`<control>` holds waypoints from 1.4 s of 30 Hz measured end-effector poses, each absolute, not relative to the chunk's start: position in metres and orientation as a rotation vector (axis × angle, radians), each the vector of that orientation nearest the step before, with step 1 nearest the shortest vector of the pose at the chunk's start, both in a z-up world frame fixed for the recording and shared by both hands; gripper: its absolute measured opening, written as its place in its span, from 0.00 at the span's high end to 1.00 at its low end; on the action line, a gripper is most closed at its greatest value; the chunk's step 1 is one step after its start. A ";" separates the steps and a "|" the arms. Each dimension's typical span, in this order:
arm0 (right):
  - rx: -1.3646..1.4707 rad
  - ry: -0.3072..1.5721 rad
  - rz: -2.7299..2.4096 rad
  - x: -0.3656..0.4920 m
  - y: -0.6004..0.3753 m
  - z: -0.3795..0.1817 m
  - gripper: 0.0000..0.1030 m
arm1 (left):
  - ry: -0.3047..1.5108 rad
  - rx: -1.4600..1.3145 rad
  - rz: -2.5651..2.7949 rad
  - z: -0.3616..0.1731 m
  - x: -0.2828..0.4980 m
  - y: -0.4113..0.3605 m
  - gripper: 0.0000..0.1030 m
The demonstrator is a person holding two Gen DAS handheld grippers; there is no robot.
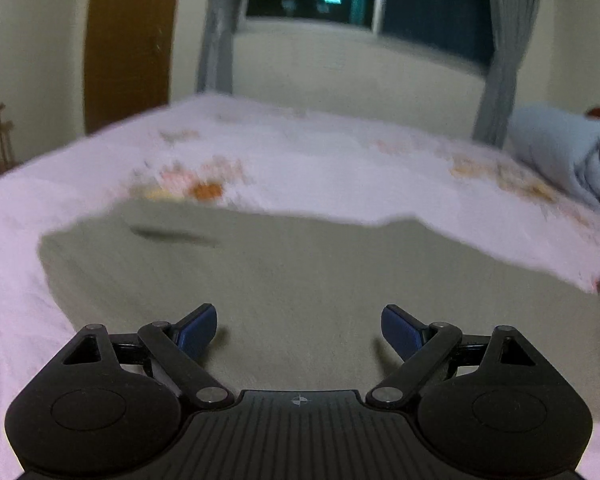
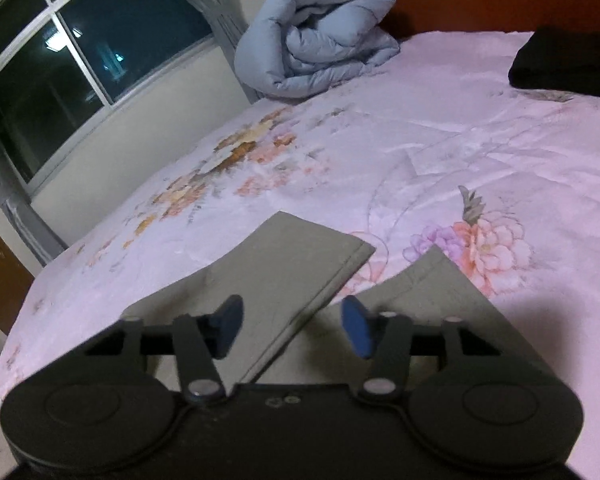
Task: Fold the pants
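Left wrist view: my left gripper (image 1: 298, 326) hovers with jaws wide and empty over the olive pants (image 1: 260, 272), which lie flat on the bed (image 1: 40, 200). Right wrist view: my right gripper (image 2: 292, 326), jaws wide and empty, sits above the two leg hems. Judged step: pre-grasp. Next move requires closing on one hem edge.

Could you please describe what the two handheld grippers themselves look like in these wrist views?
Both the left gripper and the right gripper share one design: a matte black body with two round housings, black linkage arms on silver pivot pins, and dark blue fingertips. The left's ribbed centre plate bears a small crosshair mark. No cables, sleeves or hands show.
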State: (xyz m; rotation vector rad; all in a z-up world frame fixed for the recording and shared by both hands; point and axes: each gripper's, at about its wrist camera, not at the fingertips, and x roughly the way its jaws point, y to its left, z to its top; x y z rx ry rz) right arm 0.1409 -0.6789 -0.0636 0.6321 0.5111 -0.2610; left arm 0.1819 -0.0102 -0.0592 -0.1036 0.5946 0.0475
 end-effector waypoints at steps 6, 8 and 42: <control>0.767 0.544 -0.305 0.164 -0.703 -0.089 0.58 | 0.578 -0.173 -0.093 -0.052 0.176 -0.033 0.14; 0.756 0.552 -0.307 0.171 -0.706 -0.093 0.58 | 0.646 -0.128 -0.170 -0.059 0.184 -0.057 0.14; 0.750 0.495 -0.367 0.046 -0.698 -0.042 0.90 | 0.723 0.023 -0.371 -0.077 0.191 -0.071 0.01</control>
